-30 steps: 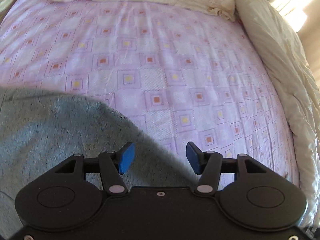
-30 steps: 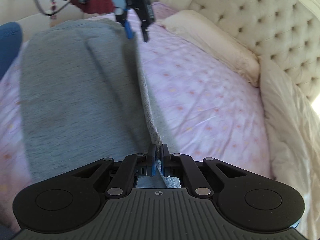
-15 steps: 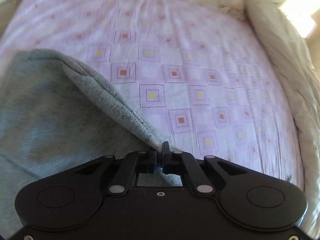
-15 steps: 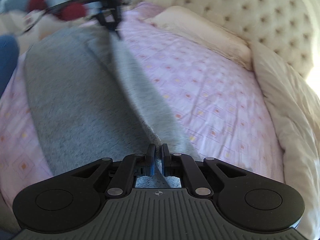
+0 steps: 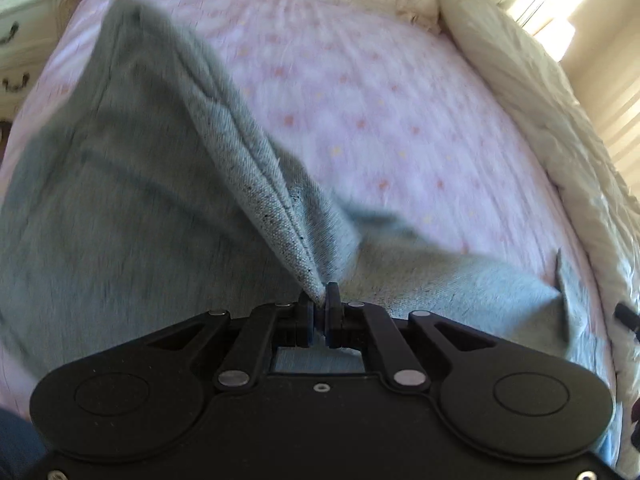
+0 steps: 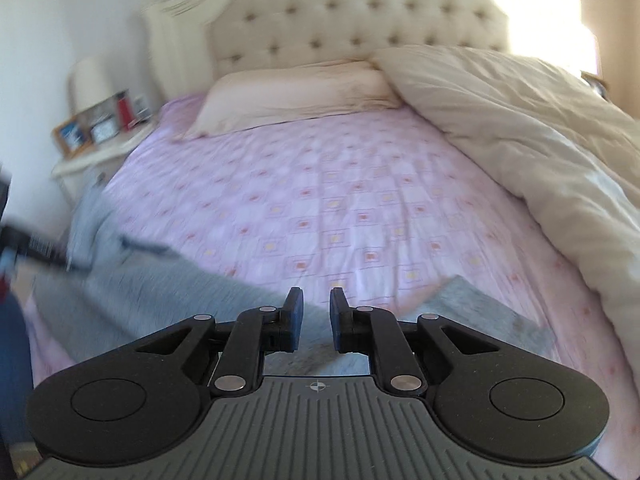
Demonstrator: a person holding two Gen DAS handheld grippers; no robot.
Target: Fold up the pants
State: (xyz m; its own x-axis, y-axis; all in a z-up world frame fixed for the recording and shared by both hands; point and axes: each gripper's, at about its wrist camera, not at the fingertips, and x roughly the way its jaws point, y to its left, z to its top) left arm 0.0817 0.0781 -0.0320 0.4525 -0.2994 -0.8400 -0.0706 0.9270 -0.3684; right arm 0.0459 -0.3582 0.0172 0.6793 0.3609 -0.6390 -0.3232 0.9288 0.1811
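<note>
Writing: no brand, label or readable text shows on the claws, the pants or the bedding; the items on the nightstand (image 6: 96, 152) are too blurred to read.
Left claw (image 5: 319, 303): pressed together, pinching a seamed edge of the grey pants (image 5: 120, 216); half a second ago it pinched the same cloth, one second ago it was spread.
Pants, left view: the pinched edge rises as a ridge from the claw toward 11 o'clock, much steeper than in the earlier frame; more grey cloth lies at 3 o'clock beside the claw, with one corner standing up.
Right claw (image 6: 316, 314): spread, with nothing between the fingers; in both earlier frames it was shut on the pants edge.
Pants, right view (image 6: 168, 288): they lie on the bed just under and in front of the claw, from 9 o'clock to 3 o'clock.
Bed sheet (image 6: 344, 184): pink with small squares, blurred in both views.
Pillow (image 6: 296, 96): at 12 o'clock, below the tufted headboard (image 6: 352, 16).
Duvet (image 6: 520, 128): cream, heaped at 2 o'clock.
</note>
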